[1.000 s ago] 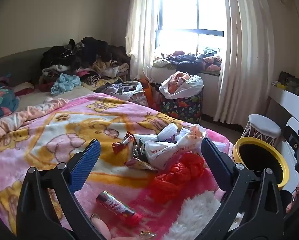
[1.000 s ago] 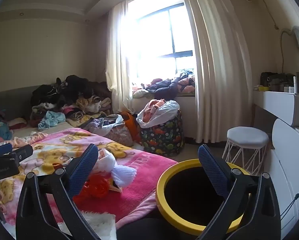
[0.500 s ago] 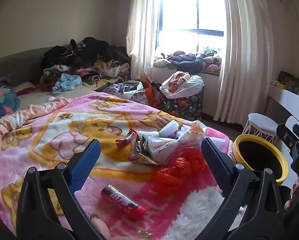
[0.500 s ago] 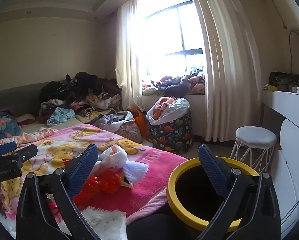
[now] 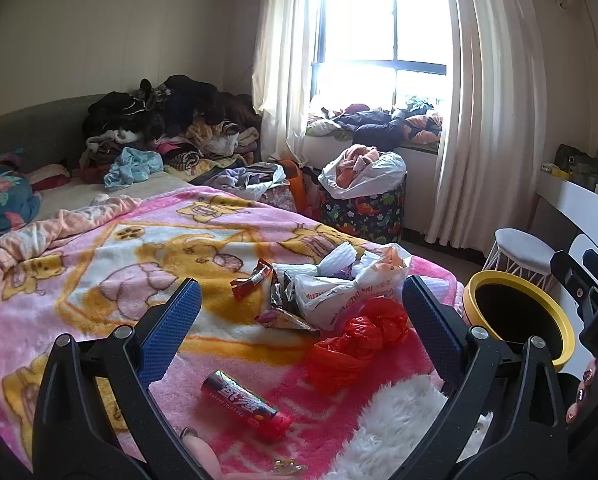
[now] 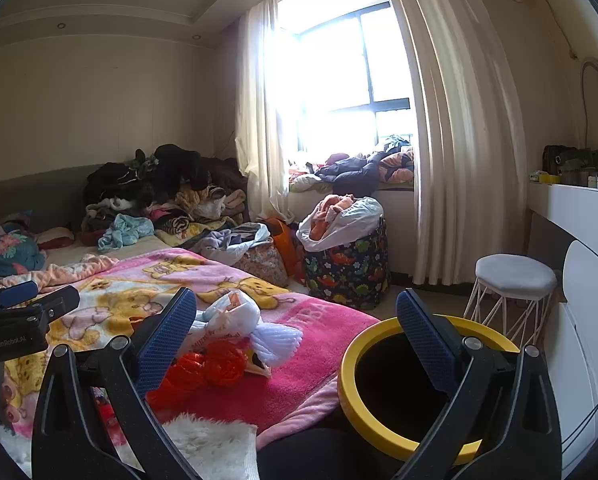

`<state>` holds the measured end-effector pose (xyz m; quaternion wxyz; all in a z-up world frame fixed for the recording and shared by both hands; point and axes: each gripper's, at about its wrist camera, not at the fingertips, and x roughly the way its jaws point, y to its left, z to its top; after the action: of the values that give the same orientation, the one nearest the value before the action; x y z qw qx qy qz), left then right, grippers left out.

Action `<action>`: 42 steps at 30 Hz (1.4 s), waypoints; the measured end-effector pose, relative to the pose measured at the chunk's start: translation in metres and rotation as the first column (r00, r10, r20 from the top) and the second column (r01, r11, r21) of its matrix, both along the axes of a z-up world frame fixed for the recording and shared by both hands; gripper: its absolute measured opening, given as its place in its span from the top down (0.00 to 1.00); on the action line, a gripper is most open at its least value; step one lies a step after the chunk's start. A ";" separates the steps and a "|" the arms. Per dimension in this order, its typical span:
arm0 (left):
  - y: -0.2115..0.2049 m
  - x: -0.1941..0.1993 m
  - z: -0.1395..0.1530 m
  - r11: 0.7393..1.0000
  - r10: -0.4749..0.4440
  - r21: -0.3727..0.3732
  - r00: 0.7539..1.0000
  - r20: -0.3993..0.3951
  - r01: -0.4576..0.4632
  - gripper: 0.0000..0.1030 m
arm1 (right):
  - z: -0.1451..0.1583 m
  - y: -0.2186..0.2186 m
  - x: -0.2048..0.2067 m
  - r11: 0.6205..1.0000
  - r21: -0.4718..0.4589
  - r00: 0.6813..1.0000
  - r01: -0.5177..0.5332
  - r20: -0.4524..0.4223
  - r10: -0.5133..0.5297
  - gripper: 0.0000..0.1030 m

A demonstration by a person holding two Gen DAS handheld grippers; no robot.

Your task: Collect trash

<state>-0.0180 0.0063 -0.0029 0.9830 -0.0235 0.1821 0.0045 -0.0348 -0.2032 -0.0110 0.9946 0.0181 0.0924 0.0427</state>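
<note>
Barely begun, by the look of it. Both grippers spread wide and empty: left gripper (image 5: 301,322) poised over the pink cartoon-print blanket (image 5: 99,280), right gripper (image 6: 297,334) aimed between bed edge and round black bin with yellow rim (image 6: 349,396). All litter lay uncollected on the blanket: crumpled red plastic bag (image 5: 355,344), knotted white printed plastic bag (image 5: 339,292), torn foil snack wrappers (image 5: 277,300), red cylindrical tube (image 5: 245,402) nearest the left gripper. Bin stood on the floor just beside the bed; nothing discernible in its dark interior. Everything left to gather and drop in.
</note>
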 end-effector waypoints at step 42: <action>0.003 -0.001 0.002 1.000 0.001 0.001 1.000 0.008 -0.001 0.10 | 0.001 0.002 0.000 1.000 0.001 1.000 -0.005 0.002 0.005 0.06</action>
<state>-0.0191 0.0090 -0.0014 0.9837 -0.0229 0.1782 0.0050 -0.0344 -0.2014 -0.0100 0.9946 0.0180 0.0914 0.0455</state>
